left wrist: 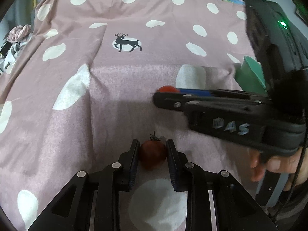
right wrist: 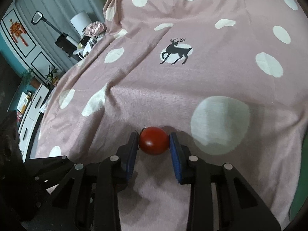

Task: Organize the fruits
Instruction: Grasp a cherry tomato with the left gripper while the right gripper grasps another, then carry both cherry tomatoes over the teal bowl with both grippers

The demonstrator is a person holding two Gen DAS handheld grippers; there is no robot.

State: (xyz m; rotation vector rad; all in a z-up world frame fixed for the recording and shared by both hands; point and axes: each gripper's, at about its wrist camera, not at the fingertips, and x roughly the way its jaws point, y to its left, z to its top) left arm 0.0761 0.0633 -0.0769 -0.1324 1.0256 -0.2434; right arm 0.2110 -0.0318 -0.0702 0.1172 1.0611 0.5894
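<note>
In the left wrist view my left gripper (left wrist: pixel 153 148) is shut on a dark red cherry tomato (left wrist: pixel 153 155) with a green stem, just above the pink polka-dot cloth (left wrist: pixel 115 77). In the right wrist view my right gripper (right wrist: pixel 154 140) is shut on a brighter red tomato (right wrist: pixel 154 143), held between its blue pads. The right gripper also shows in the left wrist view (left wrist: pixel 163 94), reaching in from the right with its tomato (left wrist: pixel 168 89) at the fingertips. A green bowl (left wrist: pixel 250 75) sits behind it, partly hidden.
The cloth carries white dots and a deer print (left wrist: pixel 127 42). A black device with a green light (left wrist: pixel 283 23) stands at the right. Beyond the cloth's left edge are a lamp (right wrist: pixel 80 22), clothes (right wrist: pixel 95 28), white drawers (right wrist: pixel 32 111) and plants.
</note>
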